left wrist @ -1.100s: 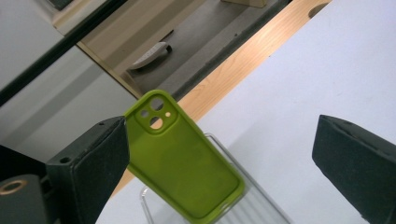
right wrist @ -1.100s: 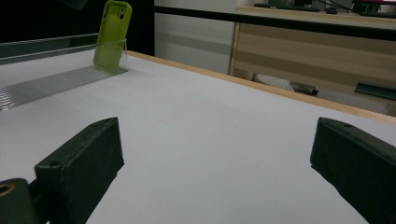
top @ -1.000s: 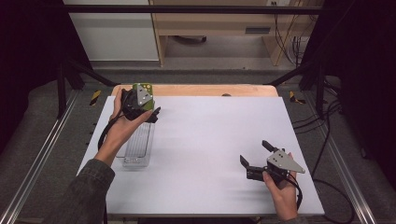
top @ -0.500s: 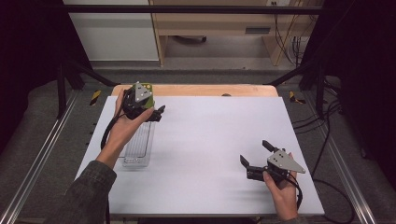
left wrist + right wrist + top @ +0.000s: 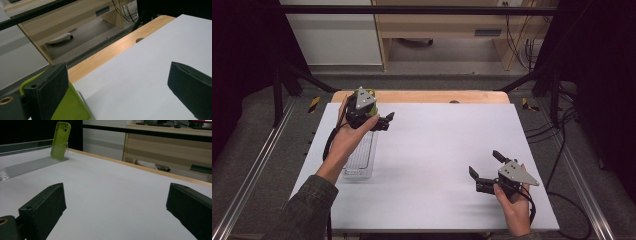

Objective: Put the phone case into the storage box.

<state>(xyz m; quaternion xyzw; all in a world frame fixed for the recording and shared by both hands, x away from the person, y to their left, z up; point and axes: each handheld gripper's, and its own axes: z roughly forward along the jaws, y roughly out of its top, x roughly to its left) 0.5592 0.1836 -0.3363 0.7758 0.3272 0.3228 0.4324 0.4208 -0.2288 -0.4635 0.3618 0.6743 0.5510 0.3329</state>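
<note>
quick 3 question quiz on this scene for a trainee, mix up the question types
1. True or false: the right gripper is shut on the green phone case.
2. Where does the phone case stand? A) upright at the far end of the clear ribbed rack B) flat at the table's middle C) under the right gripper
3. Fill in: the left gripper hangs beside the ____ with its jaws ____.

Key
1. False; its jaws are open over bare table.
2. A
3. phone case; open

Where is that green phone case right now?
The green phone case stands upright at the far end of the clear slotted rack, far left on the white table, beside the open left gripper.
</note>
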